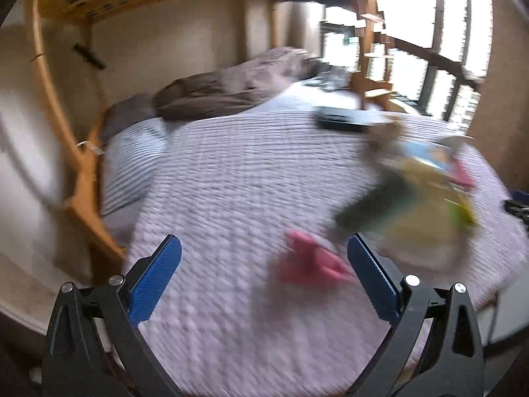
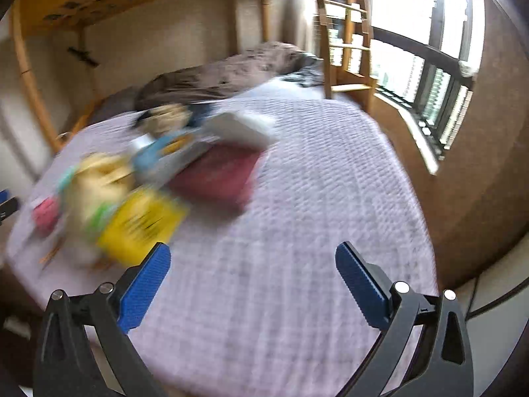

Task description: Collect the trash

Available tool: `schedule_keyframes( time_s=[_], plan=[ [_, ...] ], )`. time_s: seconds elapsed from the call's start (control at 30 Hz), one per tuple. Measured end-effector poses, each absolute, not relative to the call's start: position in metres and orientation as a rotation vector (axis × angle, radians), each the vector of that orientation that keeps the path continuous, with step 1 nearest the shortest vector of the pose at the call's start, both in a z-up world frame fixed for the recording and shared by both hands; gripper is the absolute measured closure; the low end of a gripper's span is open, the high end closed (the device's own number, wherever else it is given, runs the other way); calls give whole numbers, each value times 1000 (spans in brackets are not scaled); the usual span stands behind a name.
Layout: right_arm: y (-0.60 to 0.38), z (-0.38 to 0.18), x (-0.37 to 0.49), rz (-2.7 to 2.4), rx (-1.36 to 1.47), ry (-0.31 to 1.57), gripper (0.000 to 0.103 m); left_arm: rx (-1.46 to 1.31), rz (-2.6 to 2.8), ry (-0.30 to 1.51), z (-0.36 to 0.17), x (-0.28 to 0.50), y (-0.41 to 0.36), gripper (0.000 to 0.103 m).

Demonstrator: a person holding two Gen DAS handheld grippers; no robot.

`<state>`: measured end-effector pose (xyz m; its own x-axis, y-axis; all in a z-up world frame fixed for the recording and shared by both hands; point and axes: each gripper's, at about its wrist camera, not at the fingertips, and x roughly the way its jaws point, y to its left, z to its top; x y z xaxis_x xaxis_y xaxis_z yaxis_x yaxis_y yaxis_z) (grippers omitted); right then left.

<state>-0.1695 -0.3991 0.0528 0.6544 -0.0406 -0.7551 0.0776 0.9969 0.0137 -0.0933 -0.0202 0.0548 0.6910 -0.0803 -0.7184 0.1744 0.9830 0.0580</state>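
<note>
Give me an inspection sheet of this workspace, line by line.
Surface: bed with a pale quilted cover, under a wooden upper bunk.
Job's things: blurred pile of litter; yellow packet, pink scrap, blue-printed paper. Exact kinds cannot be told.
Clutter: dark red flat item, white box, dark flat item, brown duvet.
Grippers: left gripper open, empty, the pink scrap lying between its fingers; right gripper open, empty, over bare cover.
Cables: nothing seen for certain.
Surroundings: wooden ladder, large window, beige walls.
</note>
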Motion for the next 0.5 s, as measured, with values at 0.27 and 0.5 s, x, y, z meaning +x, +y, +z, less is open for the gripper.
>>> schedule_keyframes(
  time_s=[0.27, 0.5],
  plan=[
    [-462, 21, -90, -207, 97, 909, 5, 54, -11, 878, 23, -22, 10, 2],
    [-488, 1, -67, -252, 124, 942, 5, 25, 25, 943, -1, 13, 13, 2]
  ],
)
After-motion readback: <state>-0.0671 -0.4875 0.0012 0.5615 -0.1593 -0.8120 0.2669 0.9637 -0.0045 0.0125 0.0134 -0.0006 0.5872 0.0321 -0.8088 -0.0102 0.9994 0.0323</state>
